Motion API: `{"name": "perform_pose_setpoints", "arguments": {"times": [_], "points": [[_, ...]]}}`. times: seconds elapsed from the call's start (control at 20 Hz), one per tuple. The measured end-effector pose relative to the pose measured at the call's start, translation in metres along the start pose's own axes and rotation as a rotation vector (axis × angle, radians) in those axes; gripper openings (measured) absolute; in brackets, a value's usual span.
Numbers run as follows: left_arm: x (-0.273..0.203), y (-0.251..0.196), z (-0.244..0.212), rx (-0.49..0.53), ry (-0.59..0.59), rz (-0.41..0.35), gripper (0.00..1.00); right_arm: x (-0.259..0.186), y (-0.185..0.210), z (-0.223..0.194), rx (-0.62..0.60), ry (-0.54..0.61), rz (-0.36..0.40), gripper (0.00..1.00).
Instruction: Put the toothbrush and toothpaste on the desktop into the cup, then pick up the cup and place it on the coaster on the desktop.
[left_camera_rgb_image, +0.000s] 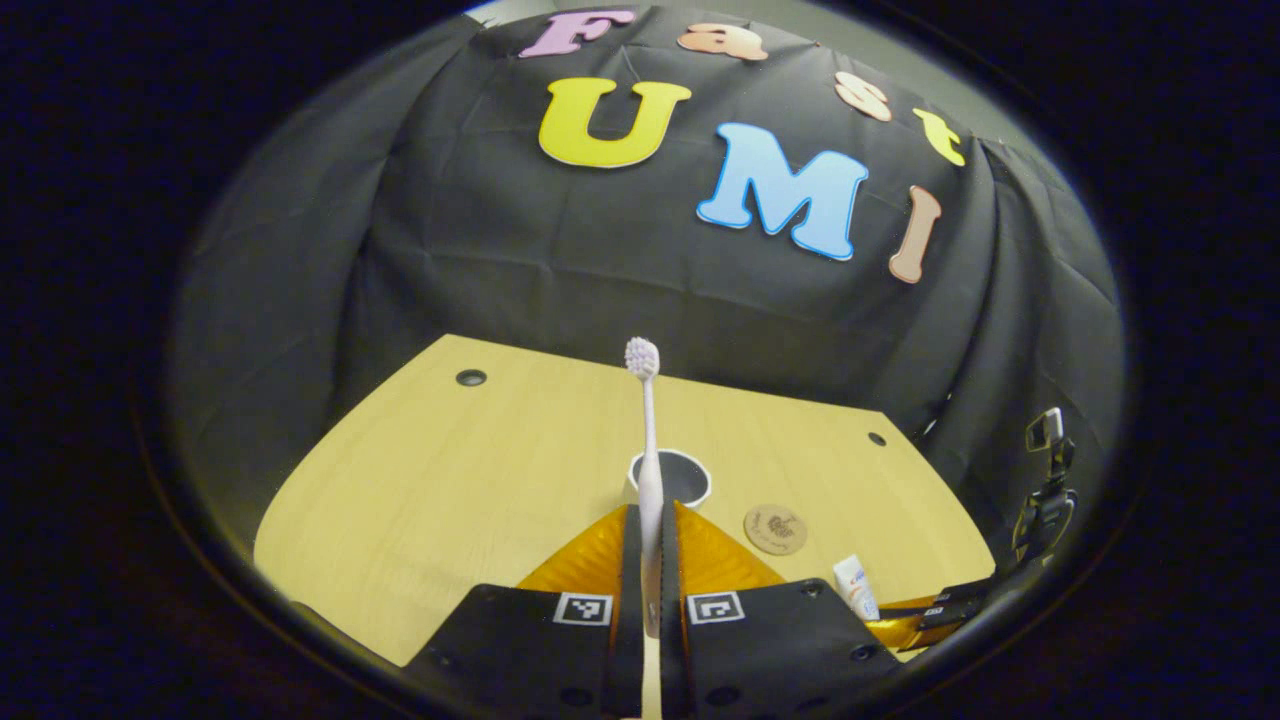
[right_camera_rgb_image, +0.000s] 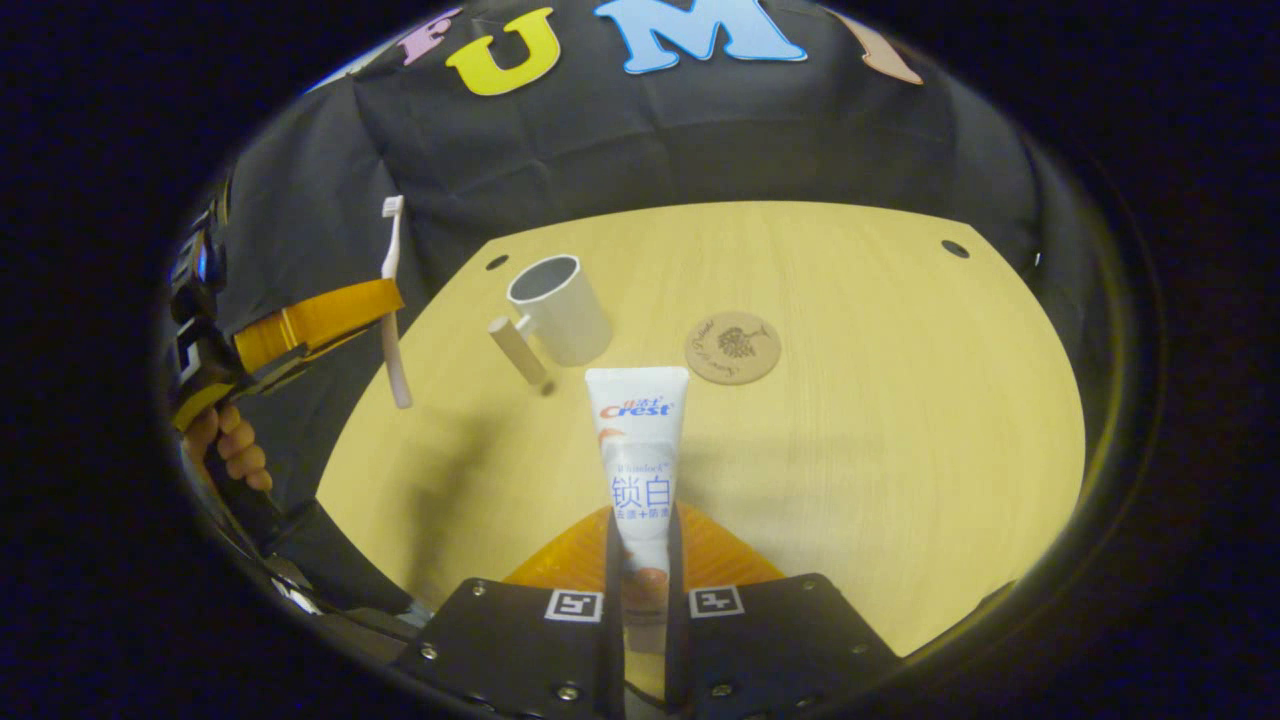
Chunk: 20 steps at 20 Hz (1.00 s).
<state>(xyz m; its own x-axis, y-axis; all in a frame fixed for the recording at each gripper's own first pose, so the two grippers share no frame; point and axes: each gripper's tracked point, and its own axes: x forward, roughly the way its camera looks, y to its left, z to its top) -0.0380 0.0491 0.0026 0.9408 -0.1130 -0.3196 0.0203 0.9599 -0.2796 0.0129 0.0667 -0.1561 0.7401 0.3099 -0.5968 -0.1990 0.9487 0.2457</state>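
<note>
Pale wood grain covers the counter (right_camera_rgb_image: 850, 420), which carries a white cup (right_camera_rgb_image: 560, 308) with a stubby wooden handle, and just to its right a round wooden coaster (right_camera_rgb_image: 733, 346) lying flat and apart from it. In the left gripper view the left claw (left_camera_rgb_image: 650, 560) is closed on the handle of a toothbrush (left_camera_rgb_image: 647, 440), both fingers pressing it, so the brush stands upright with its bristled head at the top, lifted clear of the counter. Behind the brush in that view sits the cup (left_camera_rgb_image: 682, 478), its dark mouth open, with the coaster (left_camera_rgb_image: 775, 529) to its right. In the right gripper view the right claw (right_camera_rgb_image: 642, 570) is clamped on the lower end of a white toothpaste tube (right_camera_rgb_image: 640, 450), which points forward and up with its flat crimped end farthest from the fingers, held above the counter in front of the cup and coaster. The same view shows the left claw (right_camera_rgb_image: 385, 300) off to the side, gripping the toothbrush (right_camera_rgb_image: 392, 300) above the counter's edge, with a hand (right_camera_rgb_image: 228, 445) below it on the grip. The right claw (left_camera_rgb_image: 905, 615) with the toothpaste tube (left_camera_rgb_image: 856, 586) shows at the lower right of the left gripper view.
</note>
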Motion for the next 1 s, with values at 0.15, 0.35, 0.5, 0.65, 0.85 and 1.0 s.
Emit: {"name": "perform_pose_setpoints", "arguments": {"times": [0.15,0.35,0.5,0.65,0.85,1.0], "points": [[0.021,-0.009,0.024,-0.01,-0.077,-0.038,0.13,-0.004,0.005,0.011,0.005,-0.023,0.017,0.17],[0.051,-0.018,0.061,-0.017,-0.197,-0.093,0.13,-0.008,0.004,0.012,0.0,-0.029,0.005,0.17],[0.078,-0.022,0.073,-0.018,-0.242,-0.124,0.13,-0.008,0.0,0.007,0.005,-0.019,-0.025,0.16],[0.106,-0.027,0.074,0.0,-0.249,-0.141,0.13,-0.008,-0.004,0.005,0.008,-0.016,-0.052,0.17],[0.142,-0.032,0.062,0.028,-0.219,-0.15,0.13,-0.007,-0.014,0.005,0.05,-0.009,-0.086,0.17],[0.167,-0.027,0.048,0.042,-0.18,-0.137,0.13,-0.005,-0.015,0.007,0.099,-0.011,-0.089,0.17]]}}
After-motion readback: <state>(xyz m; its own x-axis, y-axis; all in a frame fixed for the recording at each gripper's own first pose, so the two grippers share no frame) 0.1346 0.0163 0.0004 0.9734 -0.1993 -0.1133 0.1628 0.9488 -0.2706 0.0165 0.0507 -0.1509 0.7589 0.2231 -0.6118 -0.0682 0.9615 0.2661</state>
